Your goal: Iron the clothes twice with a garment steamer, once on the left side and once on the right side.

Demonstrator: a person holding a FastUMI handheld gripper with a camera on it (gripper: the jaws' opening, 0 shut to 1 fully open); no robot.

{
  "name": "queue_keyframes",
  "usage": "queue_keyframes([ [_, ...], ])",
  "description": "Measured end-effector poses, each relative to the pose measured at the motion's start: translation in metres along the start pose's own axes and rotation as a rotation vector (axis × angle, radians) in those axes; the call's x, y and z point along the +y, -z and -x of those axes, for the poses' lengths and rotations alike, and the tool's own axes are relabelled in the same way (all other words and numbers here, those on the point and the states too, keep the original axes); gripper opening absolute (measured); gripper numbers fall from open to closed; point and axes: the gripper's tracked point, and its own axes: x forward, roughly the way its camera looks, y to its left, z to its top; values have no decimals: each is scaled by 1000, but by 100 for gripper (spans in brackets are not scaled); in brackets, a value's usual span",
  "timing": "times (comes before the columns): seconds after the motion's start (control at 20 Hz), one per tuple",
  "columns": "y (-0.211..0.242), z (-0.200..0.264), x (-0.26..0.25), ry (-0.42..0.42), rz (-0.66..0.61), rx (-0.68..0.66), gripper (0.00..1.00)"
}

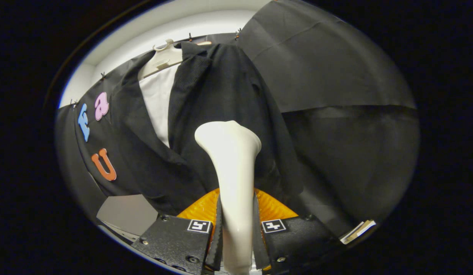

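Gripping the slim neck of a cream-white plastic garment steamer (230, 179), the tool (236, 229) has its 2 fingers closed on the handle, 1 pressing from each side. The steamer rises upright from between the fingers and widens into a flared, rounded head beyond them. That head sits against, or just in front of, the front of a black woven jacket (221, 95); whether it actually touches the cloth cannot be told from here.

The jacket hangs on a pale plastic hanger (163, 57), whose hook catches a thin rail near the top of the booth. Its front falls open, showing a white shirt panel (158, 99) between the lapels. The steamer head lies over the jacket panel beside that white strip, on the side away from the shirt opening, roughly at mid-height of the garment.

Beneath the jacket's hem, a ribbed orange piece (272, 208) shows just behind the fingers on both sides of the steamer's neck. A grey flat surface (125, 214) lies low beside the tool, under the jacket's other front panel.
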Motion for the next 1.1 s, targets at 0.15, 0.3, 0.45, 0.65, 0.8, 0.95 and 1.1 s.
queue_keyframes([
  [0.15,16,-7,-2,7,-4,31,36],
  [0.3,31,-7,-7,19,-9,49,35],
  [0.45,49,-8,-8,10,-11,76,35],
  [0.65,76,-9,-8,-18,-40,122,35],
  [0.8,91,-9,-12,-9,-23,144,35],
  [0.95,112,-10,-18,2,-25,183,35],
  [1.1,131,-12,-21,16,-25,222,35],
])
